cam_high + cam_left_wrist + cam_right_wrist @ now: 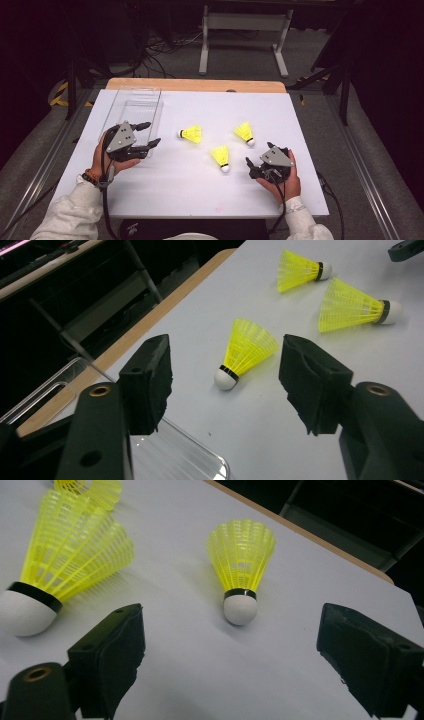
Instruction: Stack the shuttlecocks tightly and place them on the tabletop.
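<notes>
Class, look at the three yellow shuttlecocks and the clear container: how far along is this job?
Done: nothing visible; the clear container looks empty. In hand: the left gripper, open and holding nothing, sits at the container's near end, facing the nearest shuttlecock. Left: all three; the middle shuttlecock and the far-right shuttlecock lie before the open right gripper.

Left claw (pixel 148 134): black body, grey three-cornered plate with dark screw dots on top, black cable trailing down past the wrist. Two blocky black jaws with rough foam-like pads (pixel 160 377); brass-ringed hole on each jaw arm. Right claw (pixel 260 156): same build, same grey plate, black cable. Both sleeves off-white, ribbed cuffs. Orange band on the left wrist (pixel 90 176).
</notes>
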